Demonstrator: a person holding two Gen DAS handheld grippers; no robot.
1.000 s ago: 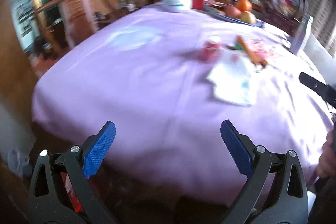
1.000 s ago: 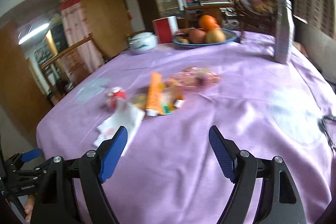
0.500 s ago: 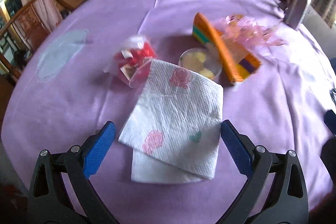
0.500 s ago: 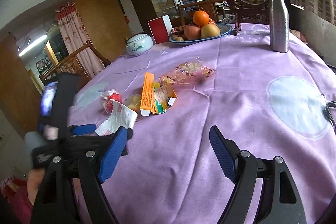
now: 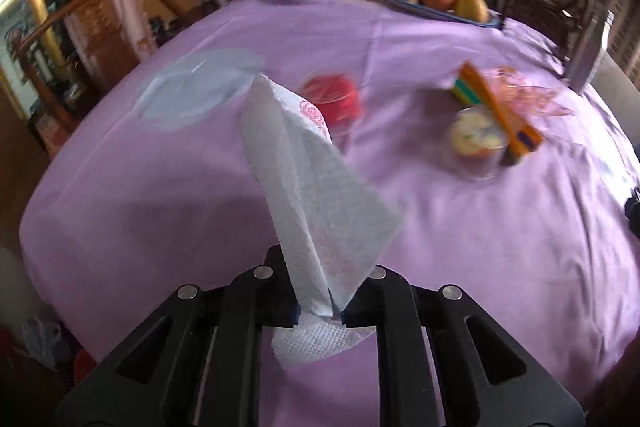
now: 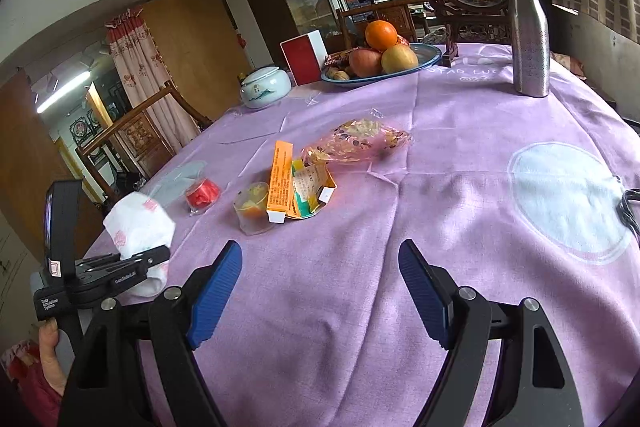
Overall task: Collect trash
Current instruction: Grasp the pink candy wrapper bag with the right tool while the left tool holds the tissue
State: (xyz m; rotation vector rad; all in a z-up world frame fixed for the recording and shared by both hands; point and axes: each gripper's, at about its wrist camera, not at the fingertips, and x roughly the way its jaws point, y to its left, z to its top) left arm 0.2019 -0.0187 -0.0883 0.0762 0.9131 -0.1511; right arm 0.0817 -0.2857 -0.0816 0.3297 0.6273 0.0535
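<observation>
My left gripper (image 5: 320, 311) is clenched on the paper napkin (image 5: 316, 195), which stands up off the purple tablecloth (image 5: 160, 195) near the table's left edge, while my right gripper (image 6: 320, 287) hangs with its jaws spread wide over bare cloth. Beyond the napkin the red-filled cup (image 6: 202, 194), the clear cup (image 6: 252, 205), the orange carton (image 6: 282, 181) and the crinkled wrapper (image 6: 356, 143) lie clustered mid-table. The left view is motion-blurred, the napkin hides my left fingertips, and part of the red-filled cup sits behind it.
</observation>
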